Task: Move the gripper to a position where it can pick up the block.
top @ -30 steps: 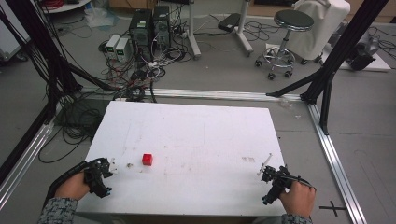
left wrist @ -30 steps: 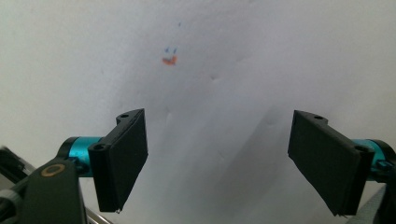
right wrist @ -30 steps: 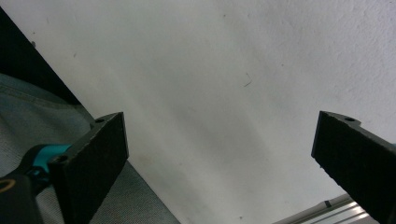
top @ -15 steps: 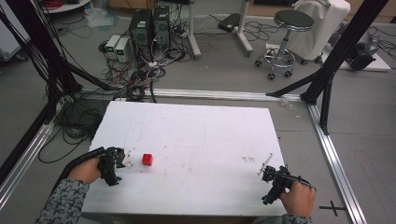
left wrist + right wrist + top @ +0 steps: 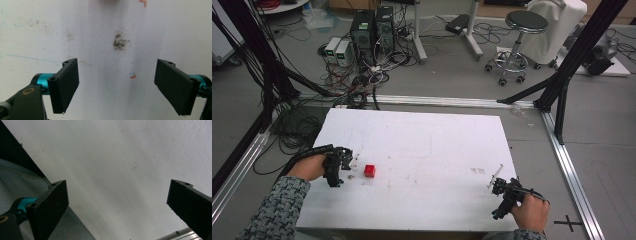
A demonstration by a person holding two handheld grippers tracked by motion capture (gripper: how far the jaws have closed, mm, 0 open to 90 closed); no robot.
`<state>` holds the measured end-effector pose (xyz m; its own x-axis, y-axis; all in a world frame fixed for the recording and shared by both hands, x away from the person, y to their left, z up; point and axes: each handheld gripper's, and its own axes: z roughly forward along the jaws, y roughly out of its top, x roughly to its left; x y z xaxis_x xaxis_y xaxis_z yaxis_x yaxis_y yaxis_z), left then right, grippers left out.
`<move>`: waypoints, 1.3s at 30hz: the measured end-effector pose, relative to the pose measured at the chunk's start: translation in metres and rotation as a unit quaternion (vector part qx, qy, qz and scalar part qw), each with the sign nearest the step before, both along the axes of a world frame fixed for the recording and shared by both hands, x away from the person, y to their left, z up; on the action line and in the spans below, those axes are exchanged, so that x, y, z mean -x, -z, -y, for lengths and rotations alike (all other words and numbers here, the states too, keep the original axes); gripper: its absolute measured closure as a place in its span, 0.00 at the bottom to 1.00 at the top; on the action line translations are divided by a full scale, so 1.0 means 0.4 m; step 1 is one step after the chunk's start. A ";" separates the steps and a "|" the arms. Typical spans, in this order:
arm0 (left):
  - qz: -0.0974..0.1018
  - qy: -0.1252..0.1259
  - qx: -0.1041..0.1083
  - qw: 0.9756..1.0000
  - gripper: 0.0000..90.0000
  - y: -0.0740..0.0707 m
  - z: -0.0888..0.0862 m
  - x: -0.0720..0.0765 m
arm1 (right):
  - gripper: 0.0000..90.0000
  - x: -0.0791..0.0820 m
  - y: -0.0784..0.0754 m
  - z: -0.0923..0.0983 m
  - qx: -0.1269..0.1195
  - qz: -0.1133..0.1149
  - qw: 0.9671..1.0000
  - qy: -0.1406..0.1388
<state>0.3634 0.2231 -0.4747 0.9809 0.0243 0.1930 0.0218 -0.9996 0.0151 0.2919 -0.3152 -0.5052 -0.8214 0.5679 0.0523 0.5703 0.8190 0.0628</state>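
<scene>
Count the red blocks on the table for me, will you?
1. The red block sits on the left part of the white table, just right of the left gripper. Nothing suggests any hidden ones.

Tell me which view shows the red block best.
High view: the whole red block sits on the white table, just right of the left hand-held gripper. Left gripper view catches maybe a reddish sliver at its top edge; right gripper view looks at bare table.

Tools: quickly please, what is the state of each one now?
Left tool: open, holding nothing, beside the red cube.
Right tool: open, holding nothing.
</scene>
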 end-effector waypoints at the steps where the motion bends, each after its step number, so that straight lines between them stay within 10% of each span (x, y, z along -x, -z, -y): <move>1: -0.001 0.003 0.002 1.000 0.22 -0.002 0.004 -0.005 | 0.03 0.000 0.000 0.000 0.000 0.000 1.000 0.001; 39: -0.045 0.075 -0.014 0.996 0.23 0.044 0.181 -0.093 | 0.03 0.006 0.004 0.002 0.002 -0.003 1.000 -0.005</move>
<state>0.4006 0.1505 -0.4921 0.9865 -0.1275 0.1031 -0.1273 -0.9918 -0.0089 0.2894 -0.3159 -0.5068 -0.8262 0.5607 0.0546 0.5632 0.8244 0.0560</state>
